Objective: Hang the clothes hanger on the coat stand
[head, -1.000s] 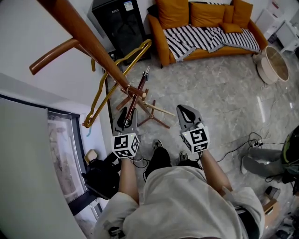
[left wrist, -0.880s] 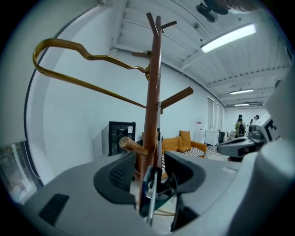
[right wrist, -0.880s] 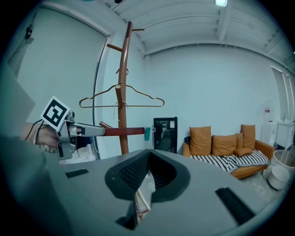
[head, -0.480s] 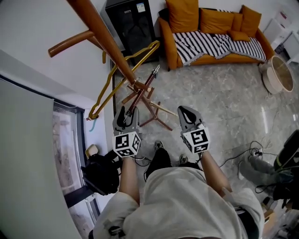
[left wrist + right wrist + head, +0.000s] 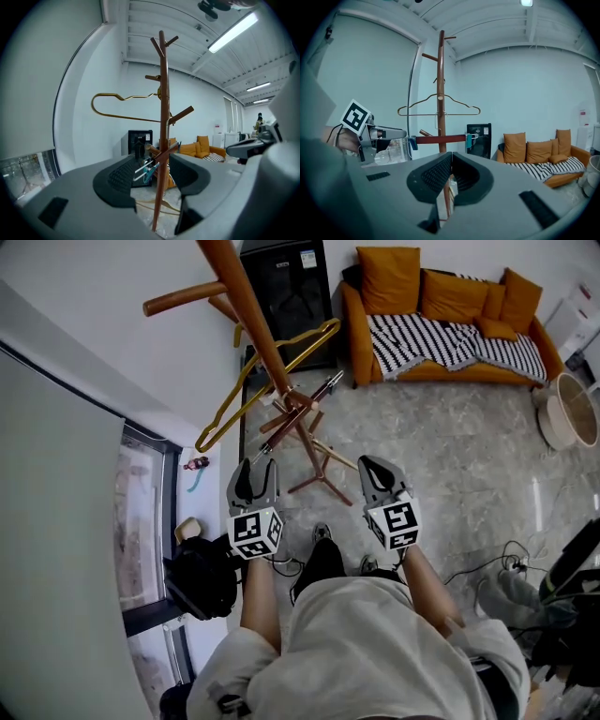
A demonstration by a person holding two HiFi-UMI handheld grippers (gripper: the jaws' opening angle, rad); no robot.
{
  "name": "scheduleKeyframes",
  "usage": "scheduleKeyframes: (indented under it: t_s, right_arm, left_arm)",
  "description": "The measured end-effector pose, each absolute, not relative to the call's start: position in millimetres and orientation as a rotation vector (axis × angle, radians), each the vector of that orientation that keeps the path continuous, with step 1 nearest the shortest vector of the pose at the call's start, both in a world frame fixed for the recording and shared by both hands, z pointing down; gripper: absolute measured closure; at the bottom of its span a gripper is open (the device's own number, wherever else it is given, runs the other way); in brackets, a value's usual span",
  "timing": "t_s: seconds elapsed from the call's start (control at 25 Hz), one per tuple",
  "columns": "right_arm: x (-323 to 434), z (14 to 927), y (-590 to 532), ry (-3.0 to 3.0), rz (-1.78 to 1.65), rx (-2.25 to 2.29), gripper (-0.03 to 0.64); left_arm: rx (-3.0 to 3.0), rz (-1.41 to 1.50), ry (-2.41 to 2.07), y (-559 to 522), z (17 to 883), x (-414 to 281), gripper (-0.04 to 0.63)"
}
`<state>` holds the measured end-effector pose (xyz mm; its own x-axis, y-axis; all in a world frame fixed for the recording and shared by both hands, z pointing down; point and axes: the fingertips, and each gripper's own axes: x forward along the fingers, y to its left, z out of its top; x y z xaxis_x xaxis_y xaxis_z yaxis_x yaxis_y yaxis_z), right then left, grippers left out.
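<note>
The brown wooden coat stand point(image 5: 253, 306) rises in front of me, also in the left gripper view point(image 5: 163, 117) and the right gripper view point(image 5: 440, 70). A gold wire hanger point(image 5: 272, 371) hangs from an upper peg. Lower down, a dark red bar hanger with blue clips point(image 5: 300, 413) point(image 5: 440, 138) rests on a peg. My left gripper point(image 5: 255, 470) point(image 5: 152, 173) is just short of that bar's near end, its jaws opening, and nothing is pressed between them. My right gripper point(image 5: 375, 470) point(image 5: 451, 161) is shut and empty, to the right of the stand's feet.
An orange sofa point(image 5: 441, 315) with a striped blanket stands at the back, and a black cabinet point(image 5: 286, 287) behind the stand. A round basket point(image 5: 572, 409) is far right. A black bag point(image 5: 202, 577) and cables point(image 5: 506, 559) lie near my feet. A window runs along the left.
The left gripper's jaws have parted and let go of the red bar hanger, which now stays on its peg. The head view has shifted, so the stand sits further right.
</note>
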<state>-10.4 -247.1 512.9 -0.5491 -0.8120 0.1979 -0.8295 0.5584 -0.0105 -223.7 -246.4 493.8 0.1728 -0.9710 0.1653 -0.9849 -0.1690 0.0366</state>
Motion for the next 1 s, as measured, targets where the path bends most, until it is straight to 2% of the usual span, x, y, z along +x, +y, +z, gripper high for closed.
scheduleKeyframes:
  t_s: [0.4,0.52,0.6,1.0]
  right_arm:
    - [-26,499,-197,-2.718,0.092,1.304,0.612]
    - [-23,490,-181,-2.753,0.060,1.293,0.612]
    - [-22,484,-171,-2.775,0.039,1.282,0.612]
    - [-8,455,-133,-2.806,-0.101,1.232,0.612]
  left_arm:
    - [2.210,0.170,-2.027,-164,497,-205,0.386]
    - [2.178,0.143,-2.103,-137,492,-193,0.520]
    - [2.150,0.126,-2.143,-125,489,-189,0.577]
    - [2.090,0.103,-2.195,-79,466,-166,0.586]
